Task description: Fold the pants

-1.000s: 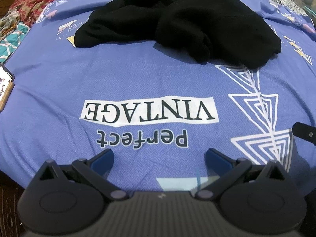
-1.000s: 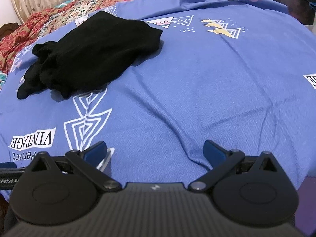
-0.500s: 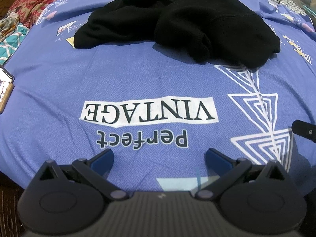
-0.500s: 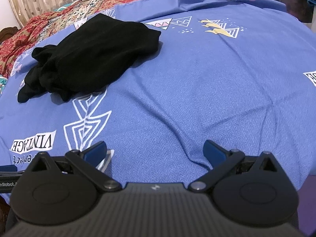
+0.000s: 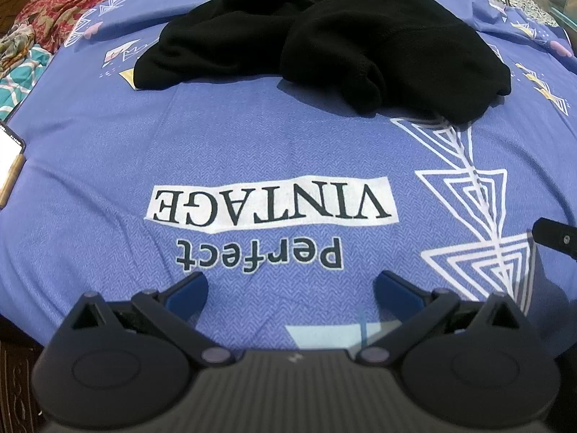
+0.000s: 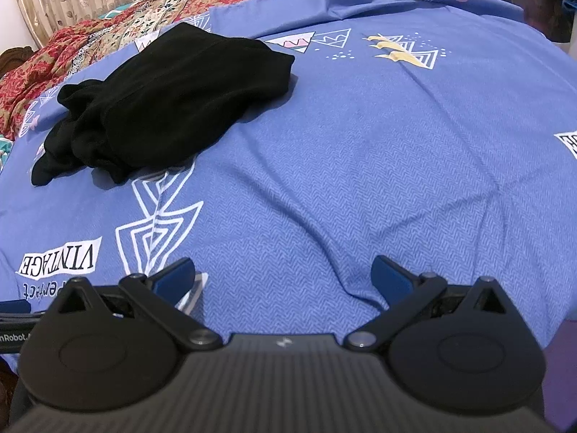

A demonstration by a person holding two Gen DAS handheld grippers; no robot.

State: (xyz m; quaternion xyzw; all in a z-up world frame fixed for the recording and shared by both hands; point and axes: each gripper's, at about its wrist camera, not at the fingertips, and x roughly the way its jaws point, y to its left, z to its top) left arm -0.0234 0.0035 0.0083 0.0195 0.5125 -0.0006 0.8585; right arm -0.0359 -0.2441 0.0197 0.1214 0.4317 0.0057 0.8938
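step: approach, judged from the scene; the black pants (image 5: 324,39) lie untouched in a crumpled heap, nothing folded yet.
pants: on the far part of the bed, on the blue printed bedsheet (image 5: 252,137), beyond the "perfect vintage" print (image 5: 270,202); well apart from both tools.
left tongs (image 5: 290,290): spread wide, empty, hovering over bare sheet.
right tongs (image 6: 283,272): spread wide, empty, pants off to their left (image 6: 162,97).
next move: likely reach forward, find a waistband or leg hem and spread the heap flat; black folds hide the edges.
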